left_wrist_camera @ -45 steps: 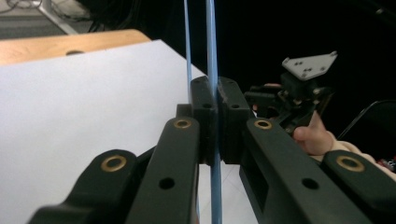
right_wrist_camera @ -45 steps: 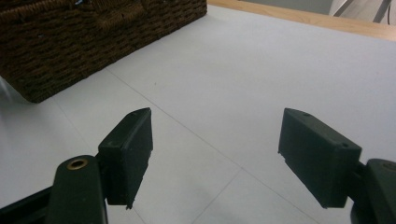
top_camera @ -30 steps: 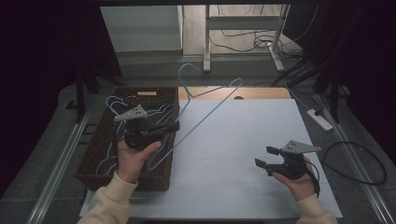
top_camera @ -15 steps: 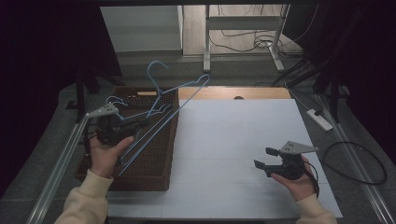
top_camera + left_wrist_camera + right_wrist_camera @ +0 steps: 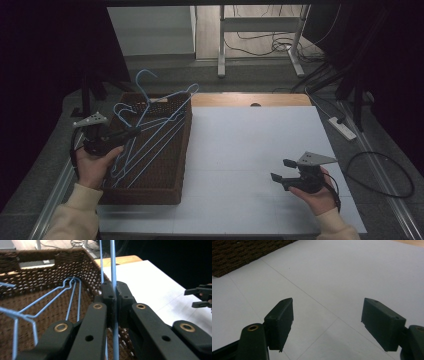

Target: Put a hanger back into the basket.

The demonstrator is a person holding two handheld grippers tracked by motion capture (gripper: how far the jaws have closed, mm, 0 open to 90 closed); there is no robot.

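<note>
Left gripper [image 5: 131, 132] is clamped tight on the thin wire of a blue hanger [image 5: 167, 107]; in the left gripper view the jaws pinch that wire [image 5: 113, 272] between the pads with no gap. The held hanger sits tilted over the wicker basket [image 5: 172, 187] at the left side of the table, its hook [image 5: 142, 77] pointing up and far, past the basket's far rim, and its far shoulder over the basket's right wall. More blue hangers [image 5: 132, 160] lie in the basket beneath it, loosely stacked, and I can't tell whether the held one touches them. Right gripper [image 5: 281, 170] hovers low over the white table sheet [image 5: 250, 140] at near right, jaws wide apart, nothing between them, well apart from the basket. Step in hand, as I read it: putting this hanger into the basket with the others, carry phase near done. Next move likely calls for lowering the wire until it rests flat on the pile, keeping the hook clear of the far rim and of the other hooks [image 5: 72, 281] so it doesn't snag, then opening the jaws. Risk: thin wire can twist in the grip or catch the weave of the right wall.
</note>
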